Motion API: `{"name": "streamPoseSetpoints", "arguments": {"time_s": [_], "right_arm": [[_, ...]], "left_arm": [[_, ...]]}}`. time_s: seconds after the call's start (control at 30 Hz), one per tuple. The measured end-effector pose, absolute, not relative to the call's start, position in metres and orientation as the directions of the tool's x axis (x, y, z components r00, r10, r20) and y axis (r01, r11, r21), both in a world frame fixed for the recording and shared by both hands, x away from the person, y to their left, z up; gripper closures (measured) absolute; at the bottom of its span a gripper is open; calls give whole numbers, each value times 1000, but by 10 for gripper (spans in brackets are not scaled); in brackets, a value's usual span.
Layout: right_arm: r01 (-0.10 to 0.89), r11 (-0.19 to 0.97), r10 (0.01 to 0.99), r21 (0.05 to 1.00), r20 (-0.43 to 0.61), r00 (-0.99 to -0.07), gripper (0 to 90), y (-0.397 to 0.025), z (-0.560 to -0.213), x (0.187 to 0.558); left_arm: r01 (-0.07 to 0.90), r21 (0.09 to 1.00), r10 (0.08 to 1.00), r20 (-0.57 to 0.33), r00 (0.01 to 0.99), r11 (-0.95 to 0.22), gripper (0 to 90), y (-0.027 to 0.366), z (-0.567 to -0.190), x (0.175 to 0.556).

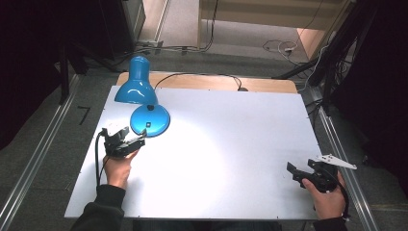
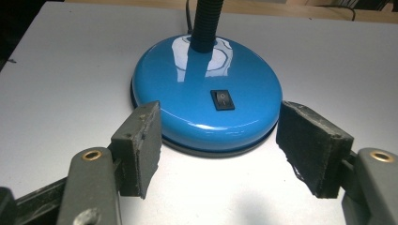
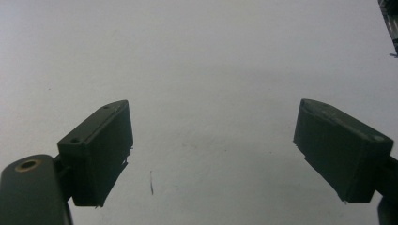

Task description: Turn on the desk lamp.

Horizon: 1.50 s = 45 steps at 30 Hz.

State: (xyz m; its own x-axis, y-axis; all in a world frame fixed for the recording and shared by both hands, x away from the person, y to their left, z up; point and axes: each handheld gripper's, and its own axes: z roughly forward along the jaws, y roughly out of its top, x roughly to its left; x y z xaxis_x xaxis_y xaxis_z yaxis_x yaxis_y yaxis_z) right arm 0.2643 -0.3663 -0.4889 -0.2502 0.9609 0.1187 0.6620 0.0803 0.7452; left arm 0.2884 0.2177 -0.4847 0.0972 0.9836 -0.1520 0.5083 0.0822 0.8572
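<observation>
Left gripper spread wide, jaws flanking the near rim of the glossy blue round lamp base, grasping nothing. Lamp stands near the far-left corner of the white tabletop; black rocker switch on top, blue shade tilted downward. Right gripper also spread wide, empty, at the near-right edge.

The blue lamp throws a bright pool onto the white counter just in front of its base, fading toward the counter's edges; the room around the counter is dark; the high view is soft and grainy; glare streaks the lamp's glossy base in the left gripper view; the right gripper view is dim and grey.
</observation>
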Motion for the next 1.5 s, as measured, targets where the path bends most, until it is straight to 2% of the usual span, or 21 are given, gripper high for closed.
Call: {"name": "streamPoseSetpoints", "arguments": {"time_s": [0.5,1.5], "right_arm": [[657,80,960,750,119,-252,107,-368,-488,264],[661,75,960,747,125,-250,107,-369,-489,264]], "left_arm": [[503,859,983,-158,92,91,297,226,-482,269],[513,855,984,-151,94,82,275,229,-483,254]]}}
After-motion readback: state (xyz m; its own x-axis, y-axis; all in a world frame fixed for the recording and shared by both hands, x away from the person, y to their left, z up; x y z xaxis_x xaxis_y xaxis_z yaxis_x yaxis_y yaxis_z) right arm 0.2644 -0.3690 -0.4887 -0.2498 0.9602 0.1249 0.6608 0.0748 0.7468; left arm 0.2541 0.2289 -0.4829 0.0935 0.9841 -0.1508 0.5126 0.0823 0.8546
